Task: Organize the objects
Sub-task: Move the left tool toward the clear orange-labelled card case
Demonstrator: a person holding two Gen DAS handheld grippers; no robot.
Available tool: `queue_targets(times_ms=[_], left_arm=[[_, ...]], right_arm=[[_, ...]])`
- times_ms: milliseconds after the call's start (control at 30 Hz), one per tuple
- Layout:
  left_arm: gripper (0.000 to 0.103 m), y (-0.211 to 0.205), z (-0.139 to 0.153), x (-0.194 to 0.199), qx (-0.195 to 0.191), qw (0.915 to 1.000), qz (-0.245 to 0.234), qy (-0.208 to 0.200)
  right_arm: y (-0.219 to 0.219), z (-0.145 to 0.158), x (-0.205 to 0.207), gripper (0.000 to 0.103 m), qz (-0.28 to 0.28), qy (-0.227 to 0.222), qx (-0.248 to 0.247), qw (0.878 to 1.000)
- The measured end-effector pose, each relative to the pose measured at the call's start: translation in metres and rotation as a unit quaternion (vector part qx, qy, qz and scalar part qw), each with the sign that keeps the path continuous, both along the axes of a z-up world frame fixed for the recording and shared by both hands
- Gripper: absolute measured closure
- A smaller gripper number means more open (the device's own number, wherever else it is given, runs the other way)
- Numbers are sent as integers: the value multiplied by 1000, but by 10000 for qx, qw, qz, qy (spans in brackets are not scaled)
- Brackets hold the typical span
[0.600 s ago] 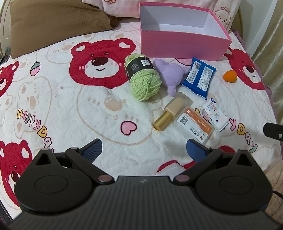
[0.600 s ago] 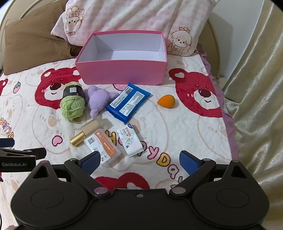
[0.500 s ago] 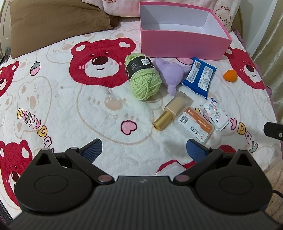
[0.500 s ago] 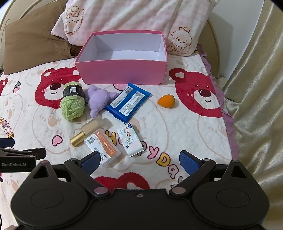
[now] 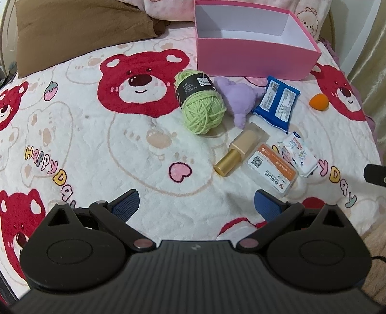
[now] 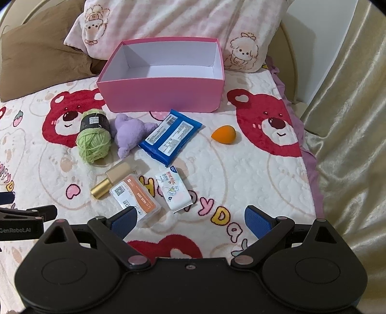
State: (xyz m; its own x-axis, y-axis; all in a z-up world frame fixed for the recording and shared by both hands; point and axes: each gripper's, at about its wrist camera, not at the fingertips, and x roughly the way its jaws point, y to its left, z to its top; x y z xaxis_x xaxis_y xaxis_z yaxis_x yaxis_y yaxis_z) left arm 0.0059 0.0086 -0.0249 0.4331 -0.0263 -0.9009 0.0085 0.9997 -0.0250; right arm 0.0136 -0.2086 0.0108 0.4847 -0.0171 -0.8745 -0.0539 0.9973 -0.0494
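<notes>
- Gold-capped bottle (image 5: 241, 152) lying flat on the bed blanket (image 5: 96, 149), cap end toward the camera, long axis slanting up and right.
- Seen only from the right wrist: striped pillow (image 6: 183, 21) behind the pink box (image 6: 161, 96).
- Left claw (image 5: 195, 205) and right claw (image 6: 190, 221) both spread wide, holding nothing, bottle well ahead.

Blanket (image 5: 72, 135) reads "Happy Day"; left gripper (image 6: 17, 229) reads "GenRobot.AI".
</notes>
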Motion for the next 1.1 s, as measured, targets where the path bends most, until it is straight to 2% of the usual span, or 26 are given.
queue_targets(times_ms=[467,767,1100], left_arm=[[0,1,-5,0,46,10000,-3,-30],[0,-4,-6,0,307,9994,-92,-163],[0,-6,-5,-2,314,9992,-156,-197]], right_arm=[[0,-4,0,5,25,26,-75,10000],[0,-5,1,5,54,43,-110,9999],[-1,-6,2,5,48,38,-123,9999]])
